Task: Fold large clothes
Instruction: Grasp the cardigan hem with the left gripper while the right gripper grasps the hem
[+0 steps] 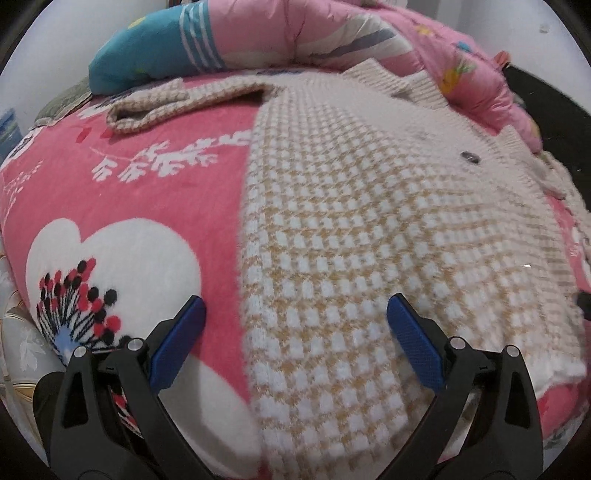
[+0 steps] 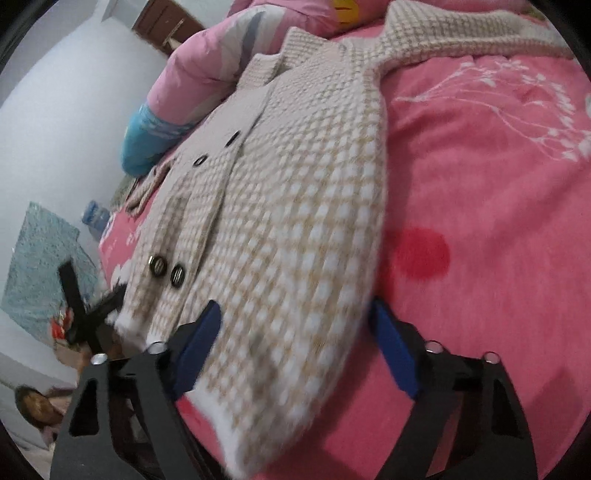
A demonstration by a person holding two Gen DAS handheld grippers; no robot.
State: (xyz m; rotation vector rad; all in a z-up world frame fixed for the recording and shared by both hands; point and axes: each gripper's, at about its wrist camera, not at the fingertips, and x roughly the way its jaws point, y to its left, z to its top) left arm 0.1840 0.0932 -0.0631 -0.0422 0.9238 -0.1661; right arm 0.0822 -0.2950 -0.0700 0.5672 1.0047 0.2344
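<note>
A cream and tan checked knit cardigan with dark buttons lies flat on a pink flowered bedspread. One sleeve stretches out to the left at the far end. My left gripper is open just above the cardigan's left side near the hem, holding nothing. In the right wrist view the cardigan shows its button placket on the left and a sleeve running to the upper right. My right gripper is open over the hem, holding nothing.
A rolled pink quilt with a blue end lies along the far edge behind the cardigan. In the right wrist view the bed edge drops on the left to a floor with a teal rug and a water bottle.
</note>
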